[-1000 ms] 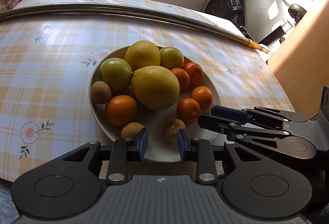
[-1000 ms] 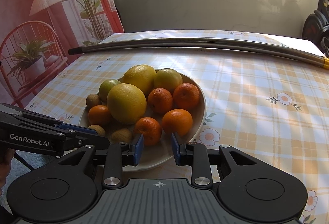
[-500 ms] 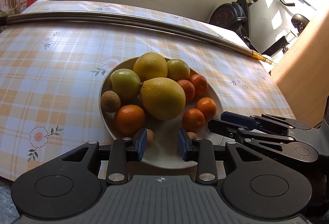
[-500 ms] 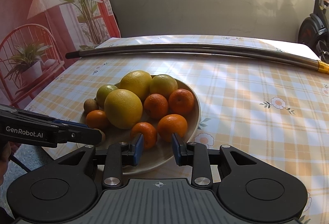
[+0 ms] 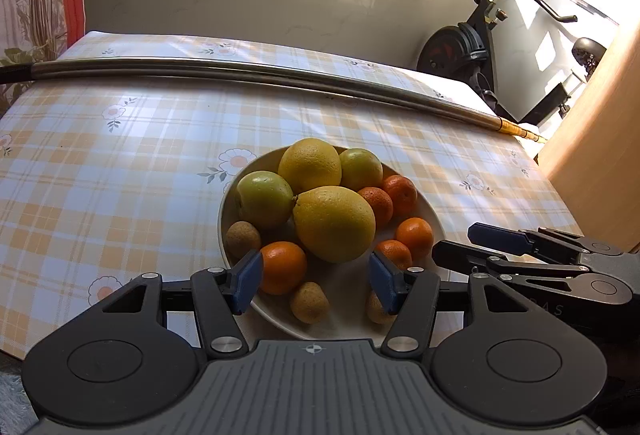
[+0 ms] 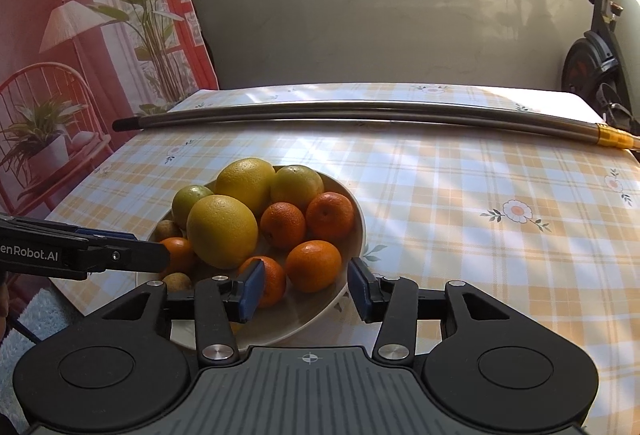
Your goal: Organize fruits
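Both tools spread wide, empty: left tool (image 5: pixel 314 281) and right tool (image 6: pixel 306 289) poised at the plate's (image 5: pixel 434 223) near rim. Approach step, likely; next, closing on one mandarin (image 6: pixel 314 266) just ahead. Crowded by the large lemon (image 5: pixel 334 223); metal pole (image 6: pixel 360 113) far across the counter (image 6: pixel 500 255).

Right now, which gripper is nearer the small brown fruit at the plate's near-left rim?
Left. The left gripper hovers open just behind that brown fruit; the right gripper hangs open over the plate's opposite side.

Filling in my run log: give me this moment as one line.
left gripper: open, empty, at plate's near edge | right gripper: open, empty | plate: all fruit aboard
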`<state>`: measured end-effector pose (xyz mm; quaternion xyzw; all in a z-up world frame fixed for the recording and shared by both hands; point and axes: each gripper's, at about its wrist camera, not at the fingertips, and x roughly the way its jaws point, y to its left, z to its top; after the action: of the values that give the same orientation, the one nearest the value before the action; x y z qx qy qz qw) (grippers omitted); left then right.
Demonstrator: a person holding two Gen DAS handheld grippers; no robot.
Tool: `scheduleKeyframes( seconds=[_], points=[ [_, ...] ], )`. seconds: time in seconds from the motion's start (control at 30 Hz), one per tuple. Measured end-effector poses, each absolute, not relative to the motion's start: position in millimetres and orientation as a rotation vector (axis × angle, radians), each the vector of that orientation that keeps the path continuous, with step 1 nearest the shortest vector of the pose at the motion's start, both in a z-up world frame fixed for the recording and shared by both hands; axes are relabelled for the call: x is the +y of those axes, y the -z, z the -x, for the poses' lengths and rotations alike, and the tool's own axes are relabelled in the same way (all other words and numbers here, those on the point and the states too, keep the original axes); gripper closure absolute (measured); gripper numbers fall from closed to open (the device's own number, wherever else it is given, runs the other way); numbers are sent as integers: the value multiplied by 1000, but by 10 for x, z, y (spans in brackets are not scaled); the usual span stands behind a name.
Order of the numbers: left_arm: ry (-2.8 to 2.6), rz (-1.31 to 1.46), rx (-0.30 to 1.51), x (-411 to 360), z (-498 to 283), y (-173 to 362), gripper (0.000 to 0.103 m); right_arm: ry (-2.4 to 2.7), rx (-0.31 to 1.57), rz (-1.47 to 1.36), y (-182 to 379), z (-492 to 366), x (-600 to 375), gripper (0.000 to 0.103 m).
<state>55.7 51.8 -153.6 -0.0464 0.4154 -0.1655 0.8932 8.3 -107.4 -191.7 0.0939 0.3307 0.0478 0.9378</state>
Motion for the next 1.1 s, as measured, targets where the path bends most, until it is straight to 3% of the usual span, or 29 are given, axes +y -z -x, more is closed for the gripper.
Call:
scheduleKeyframes(
  seconds=[0.07,0.27,0.33,0.63,1.1],
  points=[
    [357,97,852,535,-563,1508,20,-84,671,-195,1883,-84,-1096,37],
    [334,54,804,546,-548,1389,6,-67,662,-230,1777,-92,-1190,4],
    [326,50,777,562,-527,1336,3,-59,666,-228,1743,-95,-1204,0],
    [297,38,665,668,-456,978,0,-57,659,-251,1486,-85,-1243,0],
    [210,26,403,689,-311,-69,0,94,399,-173,184,151,-1373,0]
  ],
)
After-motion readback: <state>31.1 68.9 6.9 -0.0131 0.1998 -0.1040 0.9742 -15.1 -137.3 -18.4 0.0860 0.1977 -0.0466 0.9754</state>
